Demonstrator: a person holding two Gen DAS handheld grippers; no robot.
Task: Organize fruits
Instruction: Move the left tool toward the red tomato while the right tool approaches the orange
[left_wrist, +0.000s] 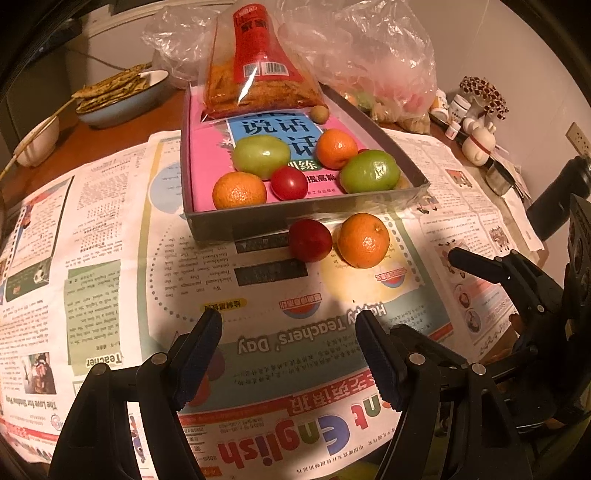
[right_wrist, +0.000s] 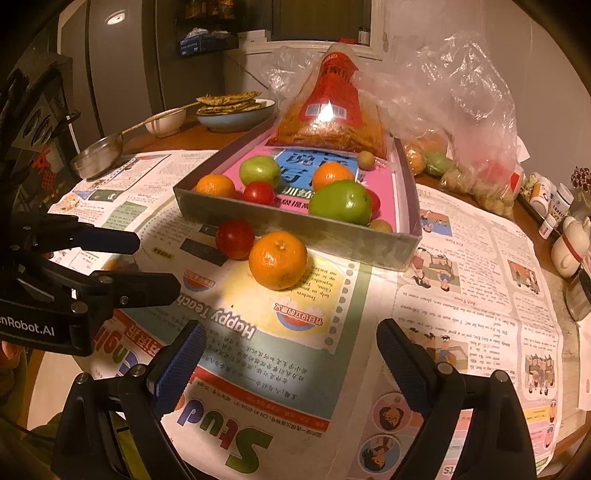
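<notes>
Left tool (left_wrist: 288, 325) tilted downward, its 2 fingers spread apart with nothing between them, pads (left_wrist: 199, 354) touching nothing. Right tool (right_wrist: 291, 339) tilted downward too, its 2 fingers spread wider, likewise gripping nothing, blue pads (right_wrist: 181, 365) facing inward. Both poised side by side, near each other but apart: right tool seen at the right edge of the left wrist view, left tool at the left edge of the right wrist view.

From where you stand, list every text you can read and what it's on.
"Happy Teachers' Day": newspaper.
"English": the same newspaper, near edge.
"Stud": the same newspaper, right wrist view.
"Teacher": the newspaper's green column.
"nRobot.AI": left tool, start cut off.
Chinese title on the pink book: partly covered.
Snack bag label, fine print: too small.
</notes>
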